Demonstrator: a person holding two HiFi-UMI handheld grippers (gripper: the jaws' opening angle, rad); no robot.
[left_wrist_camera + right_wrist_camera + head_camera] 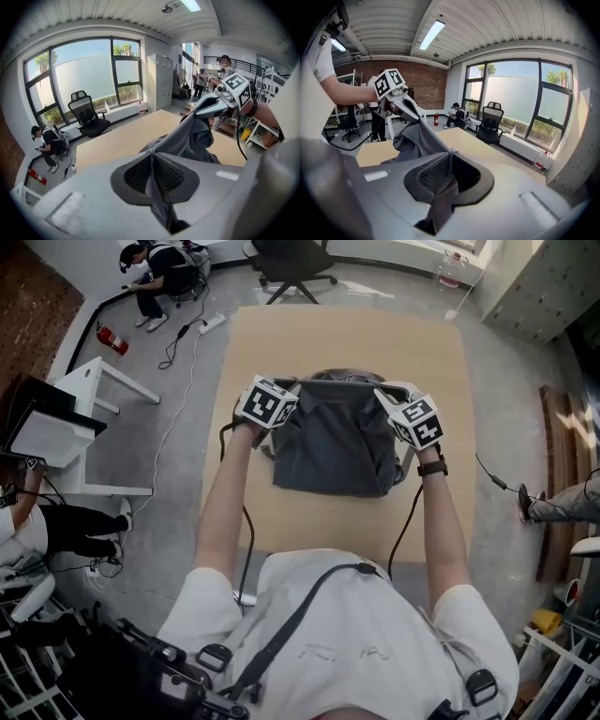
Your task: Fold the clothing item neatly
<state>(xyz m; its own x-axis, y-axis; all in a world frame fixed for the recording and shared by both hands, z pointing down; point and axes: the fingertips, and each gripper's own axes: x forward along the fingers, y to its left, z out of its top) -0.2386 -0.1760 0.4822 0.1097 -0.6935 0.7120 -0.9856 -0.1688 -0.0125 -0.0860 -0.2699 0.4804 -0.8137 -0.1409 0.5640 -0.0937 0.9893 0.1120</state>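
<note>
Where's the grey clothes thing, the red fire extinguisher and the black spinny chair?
grey garment [337, 446], head view, middle of the cloth.
fire extinguisher [112, 340], head view, its red body.
office chair [292, 255], head view, its black seat.

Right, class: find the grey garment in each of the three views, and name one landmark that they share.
Head view: grey garment at centre, over the table, pinched by left gripper and right gripper.
Left gripper view: garment at centre, running up to the right.
Right gripper view: garment left of centre, running up to the left.
Shared landmark: black office chair, in all three.
</note>
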